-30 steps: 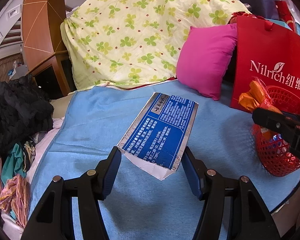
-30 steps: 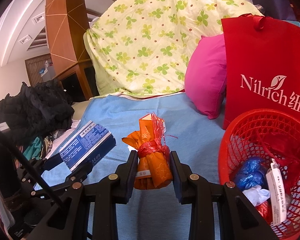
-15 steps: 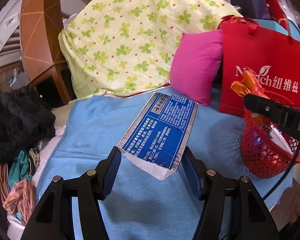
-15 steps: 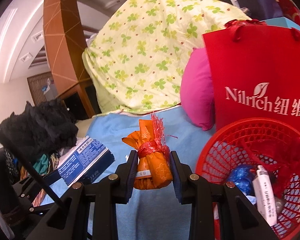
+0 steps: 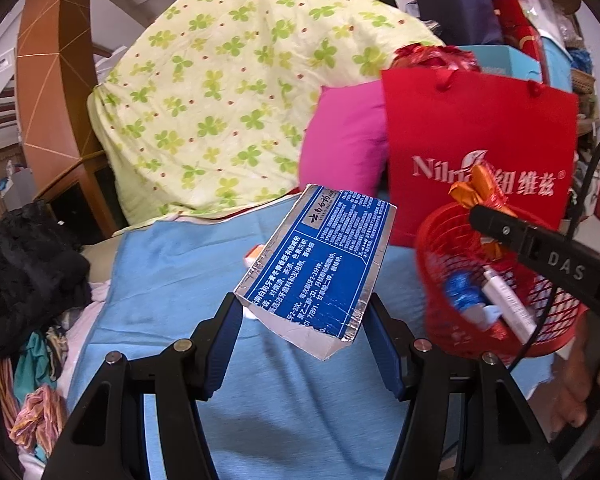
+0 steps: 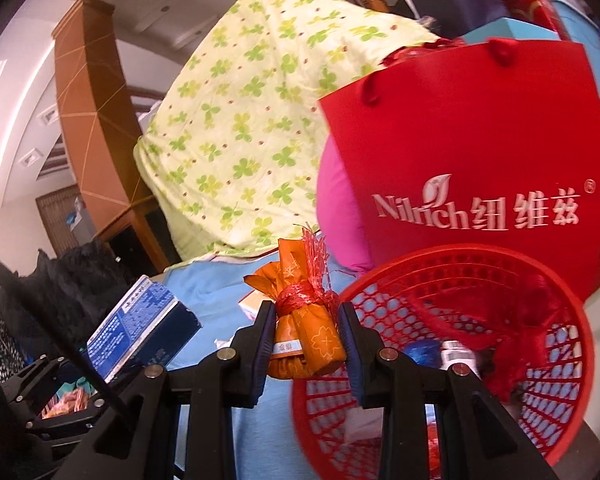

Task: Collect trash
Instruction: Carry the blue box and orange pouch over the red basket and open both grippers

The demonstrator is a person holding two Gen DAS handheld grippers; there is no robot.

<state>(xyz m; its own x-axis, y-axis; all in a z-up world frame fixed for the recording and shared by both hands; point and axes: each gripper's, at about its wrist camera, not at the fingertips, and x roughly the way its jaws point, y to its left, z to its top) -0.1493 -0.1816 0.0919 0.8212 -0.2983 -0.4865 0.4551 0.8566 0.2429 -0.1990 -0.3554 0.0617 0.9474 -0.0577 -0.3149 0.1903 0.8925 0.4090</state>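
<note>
Since a second ago, your right gripper [image 6: 303, 336] has carried its orange packet [image 6: 305, 330] up to the near-left rim of the red basket [image 6: 556, 280], and the basket now fills more of both views. Your left gripper [image 5: 302, 328] stays closed on one blue toothpaste box [image 5: 320, 264], holding it tilted in the air above the blue cloth [image 5: 172, 280], just left of the basket [image 5: 432, 280]. Your right gripper's pads press both sides of the one orange packet, which is tied with red string, and its lower end hangs just over the basket's edge.

Count one basket; inside it you can see a blue wrapper [image 5: 462, 292], a white tube [image 5: 508, 304] and some crumpled red stuff [image 6: 536, 312], though the rest of the contents are too blurred to count. One small white and orange box [image 6: 254, 302] lies on the cloth toward its far edge, partly hidden behind the fingers.

Behind the basket stands one red Nilrich bag [image 6: 472, 160], with one pink pillow [image 5: 344, 140] to its left and a clover-print sheet [image 5: 228, 92] draped over something tall. A heap of dark clothes [image 5: 24, 264] sits off the cloth's left edge. A brown wooden column [image 6: 88, 92] rises at the back left.
</note>
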